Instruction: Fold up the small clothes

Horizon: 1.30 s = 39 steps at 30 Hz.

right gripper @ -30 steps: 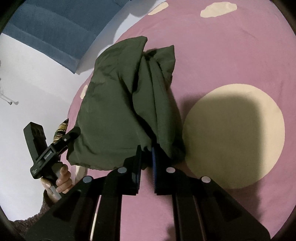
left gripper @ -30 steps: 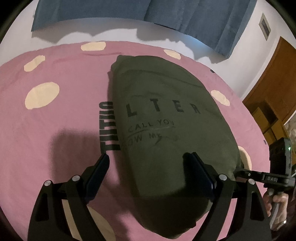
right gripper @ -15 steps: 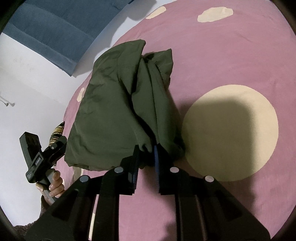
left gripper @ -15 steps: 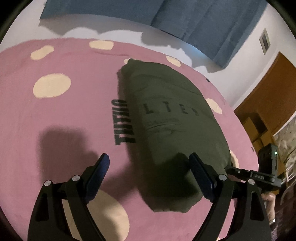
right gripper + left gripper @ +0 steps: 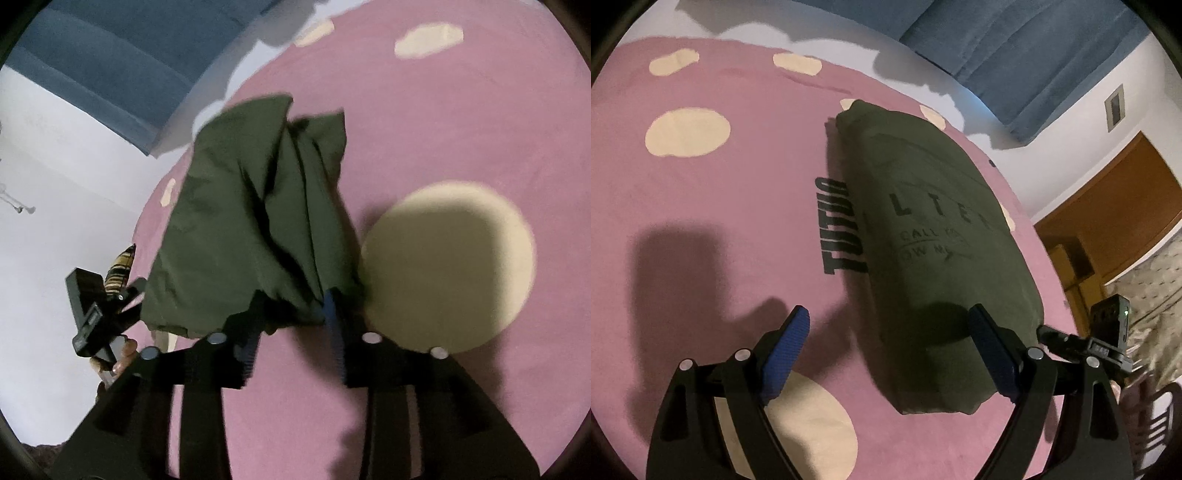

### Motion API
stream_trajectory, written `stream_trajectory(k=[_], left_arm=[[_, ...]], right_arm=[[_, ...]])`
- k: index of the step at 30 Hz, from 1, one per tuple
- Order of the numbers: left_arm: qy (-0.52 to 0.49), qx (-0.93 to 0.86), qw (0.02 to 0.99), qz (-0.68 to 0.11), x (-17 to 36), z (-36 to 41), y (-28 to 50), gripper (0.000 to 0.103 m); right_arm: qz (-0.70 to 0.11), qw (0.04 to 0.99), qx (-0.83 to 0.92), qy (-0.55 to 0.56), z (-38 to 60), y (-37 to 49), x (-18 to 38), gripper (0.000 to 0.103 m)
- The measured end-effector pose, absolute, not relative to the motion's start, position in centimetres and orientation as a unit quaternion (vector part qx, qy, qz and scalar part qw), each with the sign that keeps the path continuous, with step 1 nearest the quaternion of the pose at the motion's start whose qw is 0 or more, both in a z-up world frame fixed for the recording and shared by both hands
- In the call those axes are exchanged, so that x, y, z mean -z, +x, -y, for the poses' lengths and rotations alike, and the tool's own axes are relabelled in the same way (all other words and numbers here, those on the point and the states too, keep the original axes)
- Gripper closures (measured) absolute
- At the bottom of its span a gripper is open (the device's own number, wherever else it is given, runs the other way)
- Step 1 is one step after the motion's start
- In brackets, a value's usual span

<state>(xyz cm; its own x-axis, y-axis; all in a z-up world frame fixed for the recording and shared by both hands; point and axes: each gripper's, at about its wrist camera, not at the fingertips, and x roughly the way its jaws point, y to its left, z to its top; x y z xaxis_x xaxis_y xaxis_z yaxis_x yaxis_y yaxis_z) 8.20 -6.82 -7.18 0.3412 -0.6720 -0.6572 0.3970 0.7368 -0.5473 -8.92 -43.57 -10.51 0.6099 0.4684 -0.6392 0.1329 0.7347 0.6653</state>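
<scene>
Through my left wrist camera, I am holding my left claw (image 5: 888, 341) spread wide and empty over the near end of the folded green shirt (image 5: 934, 236). The shirt is lying as a long bundle on the pink dotted bedspread (image 5: 713, 206), covering part of the black lettering (image 5: 838, 225) printed on the cloth. My right-hand pad (image 5: 991, 354) is hovering over the shirt's near corner; whether it is touching the fabric I cannot tell. My other tool (image 5: 1108, 332) is showing just beyond the shirt's right edge.

Through my right wrist camera, my right claw (image 5: 293, 334) is opening, its jaws parting with the shirt's near hem (image 5: 280, 310) between them, and the pads no longer look pressed on the cloth. The shirt (image 5: 251, 221) is lying bunched with deep creases, its right edge just beside the big cream dot (image 5: 448, 266). My left hand (image 5: 118, 360) is gripping its tool at the shirt's far left.

I am judging that the risk now is the released hem springing loose or catching on a ribbed pad, pulling the fold open as I draw away.
</scene>
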Motion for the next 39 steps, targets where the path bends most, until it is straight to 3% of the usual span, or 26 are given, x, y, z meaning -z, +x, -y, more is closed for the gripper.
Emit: stream_trajectory(k=[2,4,15,21,22,23,26,28,39], left_arm=[[-0.161,0.338,0.796,-0.476,7.6,6.5,8.6,0.016],[-0.180,0.346,0.782,-0.486,8.1,6.2,9.0,0.016],[-0.241,0.384,0.733,-0.508,9.4,6.9,10.0,0.016],[-0.199,0.405,0.731,-0.511,9.6,9.0,8.8,0.015],[-0.181,0.404,0.739,-0.508,9.5,9.6,8.5,0.015],[-0.175,0.405,0.742,-0.505,9.4,9.8,8.3,0.016],[-0.143,0.403,0.753,-0.500,9.4,11.3,7.8,0.025],[-0.118,0.392,0.767,-0.494,9.0,12.4,7.6,0.027],[-0.087,0.374,0.785,-0.487,8.7,13.5,6.9,0.029]], right_arm=[[-0.411,0.834,-0.102,0.354,44.6,-9.2,9.6,0.039],[-0.406,0.830,-0.111,0.367,45.6,-9.1,9.6,0.033],[-0.427,0.766,-0.189,0.441,46.1,-3.8,13.6,0.030],[-0.443,0.771,-0.224,0.399,44.0,-2.0,13.3,0.023],[-0.447,0.778,-0.224,0.380,43.5,-2.0,13.1,0.027],[-0.452,0.784,-0.218,0.365,43.2,-2.1,12.8,0.040],[-0.463,0.794,-0.205,0.337,42.8,-2.1,12.8,0.064],[-0.461,0.792,-0.204,0.344,43.2,-2.1,13.0,0.071],[-0.445,0.778,-0.227,0.380,43.8,-2.1,14.1,0.074]])
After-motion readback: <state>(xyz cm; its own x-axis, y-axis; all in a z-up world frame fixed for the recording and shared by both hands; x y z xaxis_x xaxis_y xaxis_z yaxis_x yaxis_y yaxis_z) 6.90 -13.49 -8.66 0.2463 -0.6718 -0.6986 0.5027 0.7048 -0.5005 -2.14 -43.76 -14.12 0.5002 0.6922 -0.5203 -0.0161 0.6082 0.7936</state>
